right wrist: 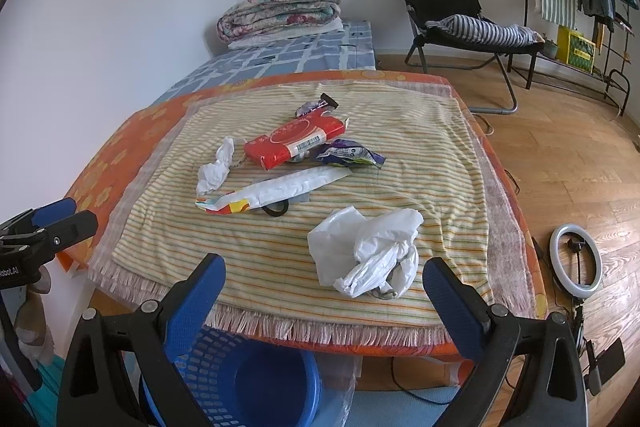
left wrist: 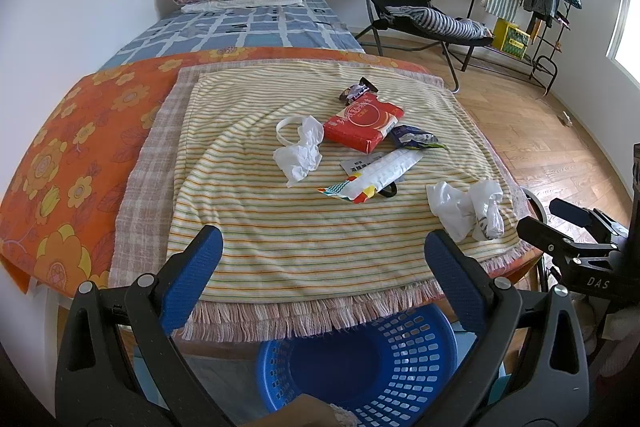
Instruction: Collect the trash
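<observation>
Two blue-padded grippers, the left gripper point(left wrist: 322, 247) and the right gripper point(right wrist: 324, 277), hover wide open and empty over a striped yellow fringed cloth point(left wrist: 280, 227) strewn with trash. Two crumpled white tissue wads lie well apart: the far tissue wad point(left wrist: 300, 151) and the near tissue wad point(right wrist: 368, 251) at the cloth's front edge. Between them sit one red rectangular packet point(left wrist: 362, 125), one purple snack wrapper point(left wrist: 416, 139), one long white wrapper point(left wrist: 376, 173) and one small dark candy wrapper point(left wrist: 356, 91). One blue perforated plastic basket point(left wrist: 400, 367) waits below.
</observation>
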Tool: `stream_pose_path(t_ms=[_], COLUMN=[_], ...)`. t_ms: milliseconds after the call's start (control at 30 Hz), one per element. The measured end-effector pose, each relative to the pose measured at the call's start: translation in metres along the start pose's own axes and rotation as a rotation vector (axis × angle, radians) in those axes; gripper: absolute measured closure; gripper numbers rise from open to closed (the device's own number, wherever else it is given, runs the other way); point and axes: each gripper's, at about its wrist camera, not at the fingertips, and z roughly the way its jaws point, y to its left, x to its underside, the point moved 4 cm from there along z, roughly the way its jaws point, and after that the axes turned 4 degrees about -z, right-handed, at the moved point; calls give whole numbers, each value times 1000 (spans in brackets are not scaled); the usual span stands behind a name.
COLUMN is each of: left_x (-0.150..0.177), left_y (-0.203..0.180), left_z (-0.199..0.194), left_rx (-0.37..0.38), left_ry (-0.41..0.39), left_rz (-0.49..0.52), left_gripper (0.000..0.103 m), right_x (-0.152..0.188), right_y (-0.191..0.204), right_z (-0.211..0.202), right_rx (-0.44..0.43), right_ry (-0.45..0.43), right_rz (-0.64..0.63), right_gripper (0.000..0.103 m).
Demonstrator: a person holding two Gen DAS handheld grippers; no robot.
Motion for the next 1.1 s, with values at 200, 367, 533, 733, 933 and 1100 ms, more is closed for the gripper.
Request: stream_pose_path(t_ms=[200,367,533,733,933,1100], left_x=[0,0,0,1,1,1], left_y=[0,0,0,0,0,0], left_z=[0,0,0,0,0,0], left_rx=[-1,-1,-1,-2,-2,-2], left_ry=[-1,-1,-1,-2,-2,-2], left_rz=[1,2,2,3,3,3], left_gripper=[0,0,0,0,0,0], right_x=[0,1,2,2,3,3], right_y=[1,1,3,3,4,3], right_z=[0,0,1,2,2,2], right_rx=[-3,-4,-6,-9,-10,-11], right_ry=[2,3,7,12,14,17], right_rz=[1,1,1,1,0,0], right_gripper=[3,3,3,3,3,3])
